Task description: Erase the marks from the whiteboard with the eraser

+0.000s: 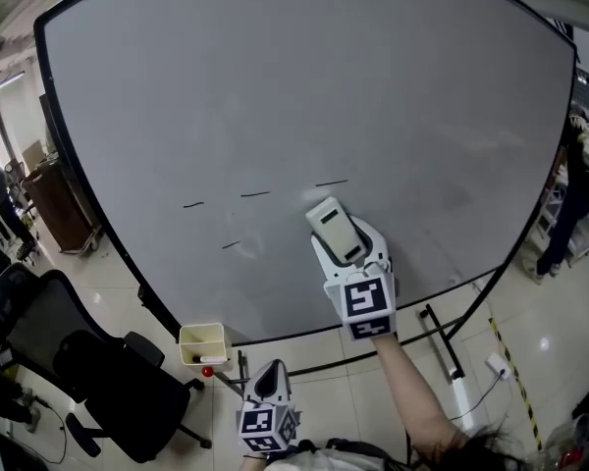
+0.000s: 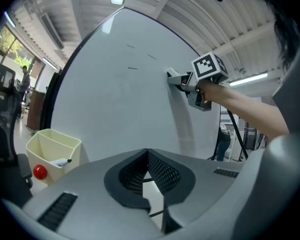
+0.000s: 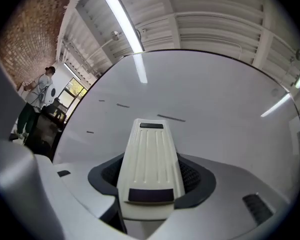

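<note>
A large whiteboard (image 1: 304,96) fills the head view, with several short black dash marks (image 1: 254,194) across its lower middle. My right gripper (image 1: 346,238) is shut on a cream eraser (image 1: 336,230), whose tip lies against the board just below the rightmost dash (image 1: 331,183). In the right gripper view the eraser (image 3: 150,161) sits between the jaws, with that dash (image 3: 171,118) just beyond its tip. My left gripper (image 1: 268,385) hangs low below the board's bottom edge; its jaws (image 2: 149,180) meet with nothing between them.
A cream bin (image 1: 203,344) with a red ball (image 1: 207,371) and a marker stands under the board. A black office chair (image 1: 79,356) is at the lower left. The board's stand feet (image 1: 442,337) reach across the floor at right. People stand at both sides.
</note>
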`<action>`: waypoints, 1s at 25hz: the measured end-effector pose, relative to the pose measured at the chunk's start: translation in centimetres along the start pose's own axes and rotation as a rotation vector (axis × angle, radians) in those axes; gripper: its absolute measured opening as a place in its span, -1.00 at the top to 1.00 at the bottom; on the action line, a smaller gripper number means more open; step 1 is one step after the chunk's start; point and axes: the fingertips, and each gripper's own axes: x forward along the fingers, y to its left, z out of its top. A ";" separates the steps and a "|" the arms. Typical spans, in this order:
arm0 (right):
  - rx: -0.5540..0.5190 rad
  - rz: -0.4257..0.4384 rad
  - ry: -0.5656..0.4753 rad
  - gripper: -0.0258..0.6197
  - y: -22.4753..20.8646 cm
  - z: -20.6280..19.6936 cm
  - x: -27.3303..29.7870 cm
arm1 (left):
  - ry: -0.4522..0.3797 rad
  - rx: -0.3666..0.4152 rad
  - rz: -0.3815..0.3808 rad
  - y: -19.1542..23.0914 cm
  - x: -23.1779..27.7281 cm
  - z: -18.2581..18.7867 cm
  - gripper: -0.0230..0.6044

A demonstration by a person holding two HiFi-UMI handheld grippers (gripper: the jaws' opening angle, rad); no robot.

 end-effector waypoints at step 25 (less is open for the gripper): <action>-0.022 -0.021 0.069 0.07 2.1 2.6 1.7 | -0.018 -0.024 0.053 1.0 -1.1 0.7 1.00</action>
